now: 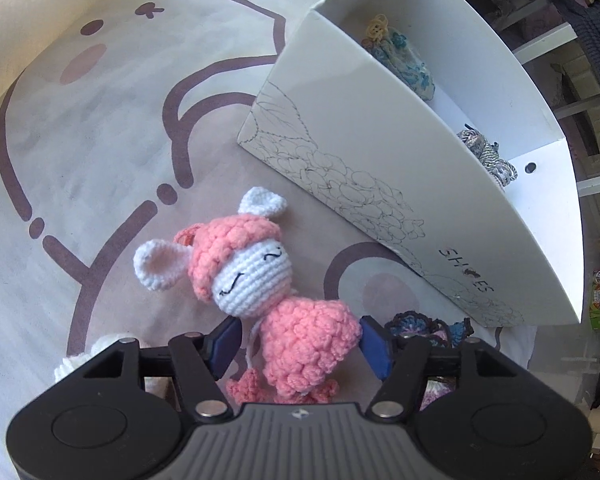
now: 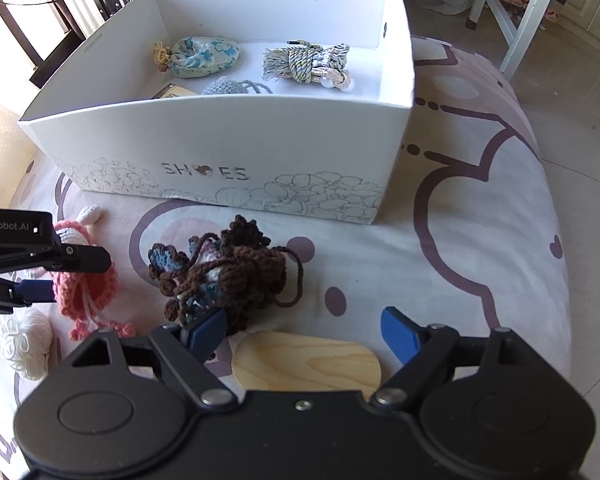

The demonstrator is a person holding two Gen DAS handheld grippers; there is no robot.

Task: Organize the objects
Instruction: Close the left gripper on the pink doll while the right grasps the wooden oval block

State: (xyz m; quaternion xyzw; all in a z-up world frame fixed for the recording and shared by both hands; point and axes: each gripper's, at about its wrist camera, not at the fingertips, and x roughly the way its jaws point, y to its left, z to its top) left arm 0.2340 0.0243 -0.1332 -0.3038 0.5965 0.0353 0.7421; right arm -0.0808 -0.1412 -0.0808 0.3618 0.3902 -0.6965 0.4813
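A pink and white crochet bunny doll (image 1: 260,280) lies on the patterned cloth. My left gripper (image 1: 298,344) is open, with its blue pads on either side of the doll's pink body, touching or nearly so. The doll (image 2: 86,280) and left gripper (image 2: 48,276) also show in the right wrist view. A white shoe box (image 2: 236,152) stands behind and holds a floral pouch (image 2: 204,56), a rope bundle (image 2: 304,62) and a grey knit piece (image 2: 232,86). My right gripper (image 2: 304,332) is open and empty, above a wooden plate (image 2: 304,360), next to a brown crochet pouch (image 2: 224,276).
A white yarn ball (image 2: 24,344) lies at the left front. The cloth-covered table (image 2: 480,260) drops off at the right. White table legs (image 2: 524,12) stand on the floor beyond. The box (image 1: 380,152) fills the right of the left wrist view.
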